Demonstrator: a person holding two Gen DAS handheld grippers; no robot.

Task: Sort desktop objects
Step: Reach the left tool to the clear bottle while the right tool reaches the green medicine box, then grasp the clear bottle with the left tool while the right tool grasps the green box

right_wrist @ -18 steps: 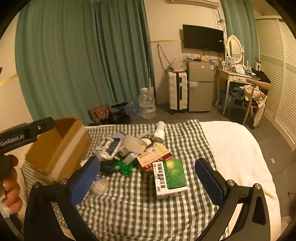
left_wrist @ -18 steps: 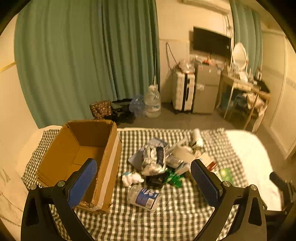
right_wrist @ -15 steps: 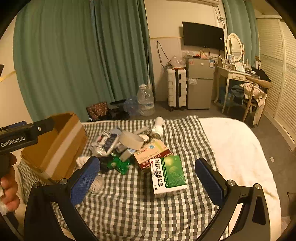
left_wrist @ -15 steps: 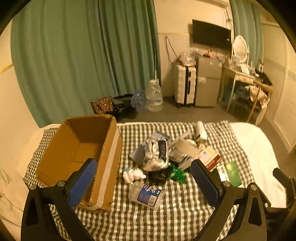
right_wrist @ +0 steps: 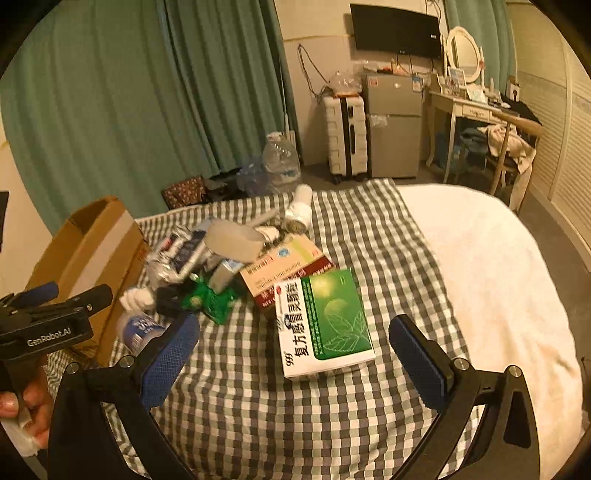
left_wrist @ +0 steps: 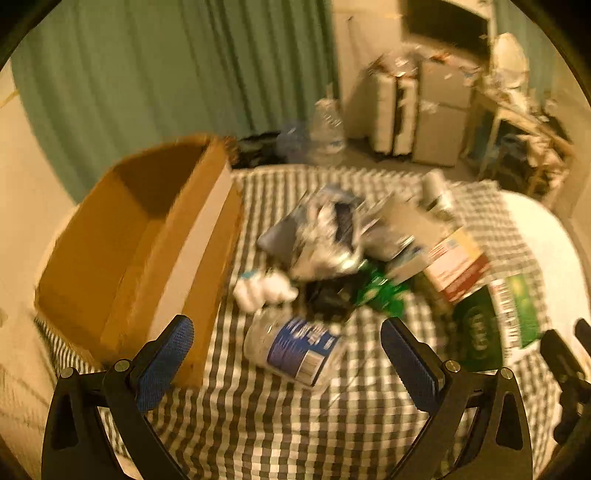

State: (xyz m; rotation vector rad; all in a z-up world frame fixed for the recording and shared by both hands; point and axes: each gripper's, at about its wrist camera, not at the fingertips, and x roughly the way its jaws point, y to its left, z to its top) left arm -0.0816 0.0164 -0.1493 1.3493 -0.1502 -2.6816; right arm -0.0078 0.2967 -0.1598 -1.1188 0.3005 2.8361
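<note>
Both grippers' fingers (left_wrist: 168, 363) (right_wrist: 421, 363) gape wide, empty; motion blur smears the pile (left_wrist: 332, 240) in the left view

Home bedroom: bed (right_wrist: 480, 266) under checked cloth (right_wrist: 369, 229); beyond it green curtains (right_wrist: 147, 92), suitcase (right_wrist: 345, 134), mini fridge (right_wrist: 393, 125), dressing table (right_wrist: 476, 107), wall TV (right_wrist: 395, 31).

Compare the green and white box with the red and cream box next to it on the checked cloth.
The green and white box lies fully exposed, nearest the right tongs; the red and cream box is partly covered by it and by the pile. The green box shows a leaf picture; the red one shows bands of colour. Both are flat cardboard packets lying face up.
</note>
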